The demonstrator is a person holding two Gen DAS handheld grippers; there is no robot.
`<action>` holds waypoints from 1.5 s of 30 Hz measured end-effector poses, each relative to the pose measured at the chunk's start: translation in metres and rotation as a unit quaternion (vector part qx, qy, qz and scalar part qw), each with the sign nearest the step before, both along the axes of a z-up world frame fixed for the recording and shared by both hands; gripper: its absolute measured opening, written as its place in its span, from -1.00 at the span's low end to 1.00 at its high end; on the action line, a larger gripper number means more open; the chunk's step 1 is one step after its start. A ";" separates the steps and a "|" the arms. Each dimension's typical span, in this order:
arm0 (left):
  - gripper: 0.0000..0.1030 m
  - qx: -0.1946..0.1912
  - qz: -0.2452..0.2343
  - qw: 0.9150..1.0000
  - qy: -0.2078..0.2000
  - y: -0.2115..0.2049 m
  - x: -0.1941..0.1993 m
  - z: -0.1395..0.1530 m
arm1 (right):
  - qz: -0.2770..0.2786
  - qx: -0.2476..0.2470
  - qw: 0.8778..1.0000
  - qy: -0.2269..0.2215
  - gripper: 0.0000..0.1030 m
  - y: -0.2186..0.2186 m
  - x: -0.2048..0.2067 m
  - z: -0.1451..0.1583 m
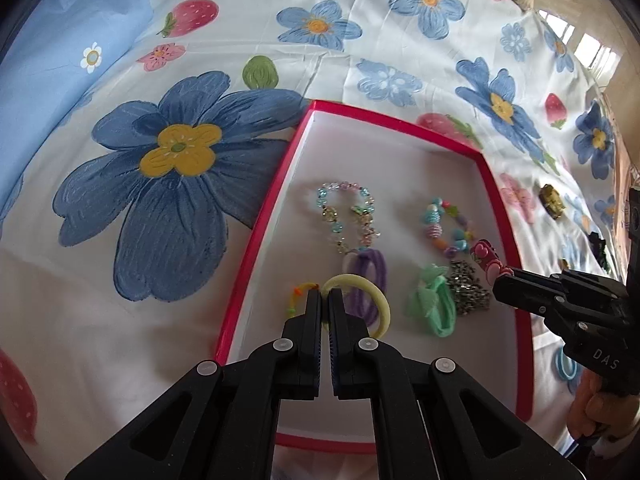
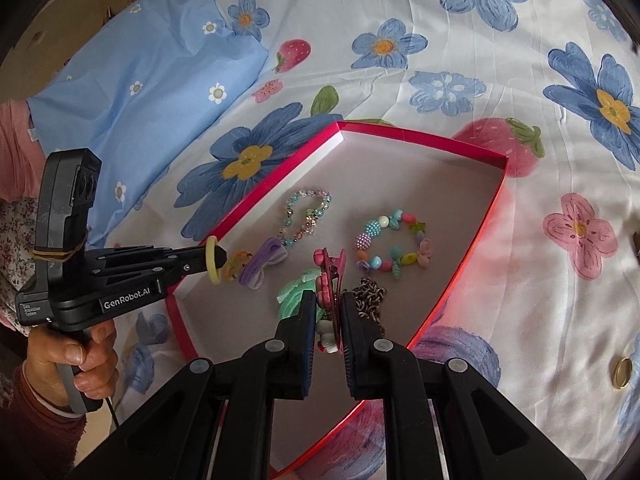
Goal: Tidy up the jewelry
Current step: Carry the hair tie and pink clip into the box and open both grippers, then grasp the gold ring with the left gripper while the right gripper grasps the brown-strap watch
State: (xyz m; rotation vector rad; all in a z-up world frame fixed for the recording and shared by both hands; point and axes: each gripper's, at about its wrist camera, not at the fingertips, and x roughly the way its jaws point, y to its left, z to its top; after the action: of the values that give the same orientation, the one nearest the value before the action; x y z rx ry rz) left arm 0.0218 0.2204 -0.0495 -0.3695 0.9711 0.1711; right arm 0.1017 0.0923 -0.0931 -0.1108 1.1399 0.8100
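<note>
Lowering both loads into the red box (image 2: 472, 264), left gripper (image 1: 325, 300) pinching the yellow hair tie (image 1: 380, 300) and right gripper (image 2: 329, 300) the pink hair clip (image 2: 330, 272), calls for bare floor toward 12 o'clock (releasing gently).

Tray (image 2: 404, 133) on bed (image 2: 520, 240). In tray: two bead bracelets (image 2: 308, 216) (image 2: 394, 246) side by side at far half; nearer, hair ties (image 2: 260, 264), a chain (image 2: 370, 296). Pillow (image 2: 152, 80) beyond tray's left. Ring (image 2: 623, 367) on bed, right of tray.
</note>
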 end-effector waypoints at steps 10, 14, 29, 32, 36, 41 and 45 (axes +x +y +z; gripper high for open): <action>-0.94 0.007 0.001 1.000 0.020 -0.002 0.015 -0.017 | 0.015 -0.029 0.999 0.013 -0.77 0.010 0.004 -0.020; -0.89 0.005 0.005 1.000 0.026 0.000 0.017 -0.021 | 0.016 -0.027 0.999 0.014 -0.75 0.010 0.005 -0.021; -0.42 0.013 0.019 0.999 0.023 0.000 0.011 -0.016 | 0.009 -0.016 1.000 0.016 -0.67 0.008 0.007 -0.019; -0.19 0.015 0.023 1.000 0.014 -0.001 0.006 -0.009 | 0.003 -0.006 1.000 0.017 -0.54 0.004 0.007 -0.014; -0.19 0.017 0.022 1.000 0.005 -0.006 0.002 0.000 | -0.007 0.012 1.000 0.010 -0.45 -0.005 0.005 -0.004; -0.12 0.014 0.019 1.000 -0.008 -0.014 -0.002 0.013 | -0.026 0.029 0.999 -0.001 -0.45 -0.021 0.003 0.010; -0.07 0.011 0.010 1.000 -0.018 -0.026 -0.002 0.022 | -0.046 0.038 0.998 -0.009 -0.43 -0.042 0.003 0.020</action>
State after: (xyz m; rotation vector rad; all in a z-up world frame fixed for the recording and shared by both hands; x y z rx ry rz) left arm 0.0203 0.1946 -0.0270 -0.3613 0.9294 0.1917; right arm 0.1050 0.0502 -0.0729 -0.0025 1.0875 0.7690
